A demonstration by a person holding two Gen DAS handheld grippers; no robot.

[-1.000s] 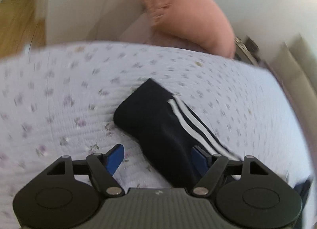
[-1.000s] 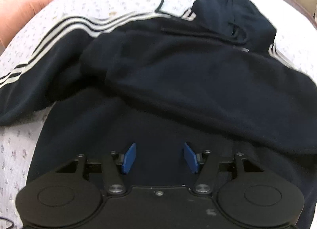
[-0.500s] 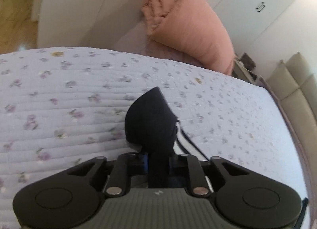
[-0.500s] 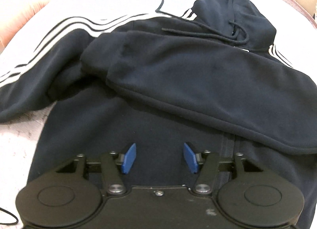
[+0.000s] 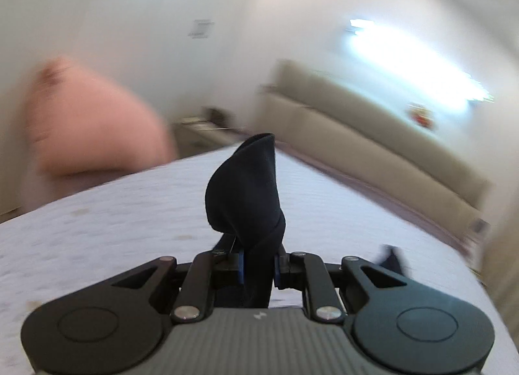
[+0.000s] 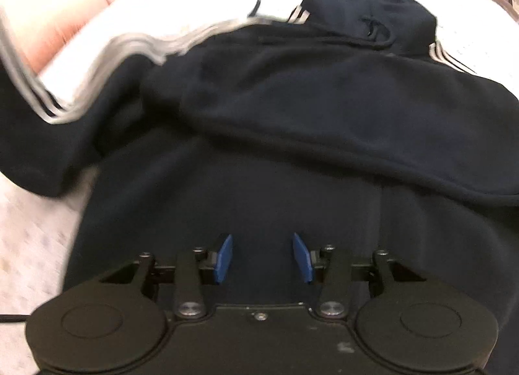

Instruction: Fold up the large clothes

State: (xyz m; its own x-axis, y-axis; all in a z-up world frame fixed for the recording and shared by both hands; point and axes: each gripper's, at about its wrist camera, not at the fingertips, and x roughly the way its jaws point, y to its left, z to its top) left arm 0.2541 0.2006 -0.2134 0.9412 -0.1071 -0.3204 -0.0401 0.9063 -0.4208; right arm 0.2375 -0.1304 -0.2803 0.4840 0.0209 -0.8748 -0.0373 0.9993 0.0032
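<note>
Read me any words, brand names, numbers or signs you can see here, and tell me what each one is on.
No readable text anywhere.
Left tongs: a small pale emblem on the ribbed grey body, a mark rather than letters.
Dark hoodie: white stripes only, no visible wording.
Pale plates on the wall: too blurred to tell whether they carry any text.

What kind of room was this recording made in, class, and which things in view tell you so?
Most likely a bedroom: a bed with a quilted floral bedspread, a padded beige headboard along the wall, and a pink pillow. A dark hoodie lies on the bed.
</note>
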